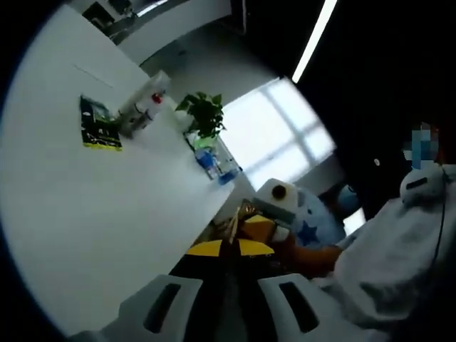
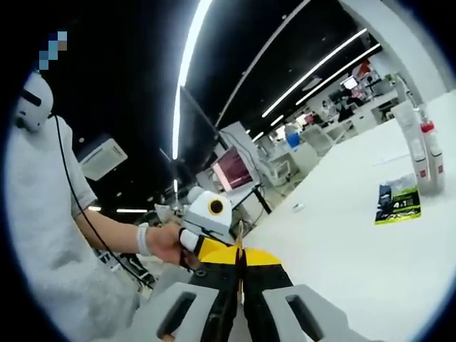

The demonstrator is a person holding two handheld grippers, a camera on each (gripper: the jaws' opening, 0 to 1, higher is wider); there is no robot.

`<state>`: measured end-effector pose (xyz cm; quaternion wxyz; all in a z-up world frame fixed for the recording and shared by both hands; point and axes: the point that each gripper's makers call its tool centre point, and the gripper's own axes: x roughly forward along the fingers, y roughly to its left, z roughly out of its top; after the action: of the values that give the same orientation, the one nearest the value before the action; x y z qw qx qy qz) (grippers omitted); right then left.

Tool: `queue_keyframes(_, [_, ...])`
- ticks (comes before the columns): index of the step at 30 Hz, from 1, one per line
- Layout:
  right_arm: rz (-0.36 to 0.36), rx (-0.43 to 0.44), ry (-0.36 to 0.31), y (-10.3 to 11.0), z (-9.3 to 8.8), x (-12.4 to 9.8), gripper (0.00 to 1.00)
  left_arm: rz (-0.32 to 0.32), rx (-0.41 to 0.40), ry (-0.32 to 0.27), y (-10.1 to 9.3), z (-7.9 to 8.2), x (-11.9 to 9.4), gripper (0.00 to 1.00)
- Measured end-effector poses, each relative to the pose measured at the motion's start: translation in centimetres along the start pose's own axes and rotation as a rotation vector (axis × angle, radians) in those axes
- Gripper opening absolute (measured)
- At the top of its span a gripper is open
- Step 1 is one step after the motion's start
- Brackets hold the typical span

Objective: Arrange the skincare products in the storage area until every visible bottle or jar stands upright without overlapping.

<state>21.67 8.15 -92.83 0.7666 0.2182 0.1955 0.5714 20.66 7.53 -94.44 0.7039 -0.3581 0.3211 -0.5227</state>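
While both tools hung off the near edge of the white table (image 1: 92, 214), we judged the arranging had not begun. Our left gripper (image 1: 231, 299) showed two pale jaws close together, a narrow dark gap between them and nothing held; our right gripper (image 2: 239, 303) looked the same, jaws nearly closed on empty air. In the right gripper view the other gripper (image 2: 214, 214) faced it, held by a hand (image 2: 165, 242). The skincare products sat well away across the table: two tall bottles (image 2: 422, 149) with red caps, touching or just beside each other, next to a flat dark and yellow packet (image 2: 397, 203). In the left gripper view the same bottles (image 1: 146, 107) lay beyond the packet (image 1: 98, 125), with a potted plant (image 1: 203, 114) and a blue-labelled water bottle (image 1: 210, 162) farther along the table edge. The bottles' long axes appeared to rise from the tabletop, caps away from it, though the tilted views made that uncertain. Neither gripper seemed clearly nearer; both would need a long reach forward over the table.
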Motion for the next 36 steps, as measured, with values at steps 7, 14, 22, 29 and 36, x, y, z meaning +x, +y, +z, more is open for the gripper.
queue_keyframes(7, [-0.075,-0.109,0.028,-1.1,-0.4,0.0,0.0,0.009,-0.011,0.013,0.6,-0.2,0.0,0.0])
queue_keyframes(14, [-0.228,-0.265,0.053,-2.6,-0.4,0.1,0.27,0.037,-0.097,-0.038,2.3,0.8,-1.8,0.0])
queue_keyframes(22, [-0.291,-0.461,0.114,-2.5,-1.2,1.4,0.43,0.158,-0.169,-0.193,5.5,5.2,-5.7,0.0])
queue_keyframes(29, [-0.366,-0.606,0.161,-3.5,-1.5,1.2,0.39,0.213,-0.183,-0.231,7.0,9.3,-6.0,0.0])
queue_keyframes(36, [-0.435,-0.658,0.223,-4.9,-1.9,0.6,0.28,0.26,-0.206,-0.242,9.6,13.5,-5.3,0.0])
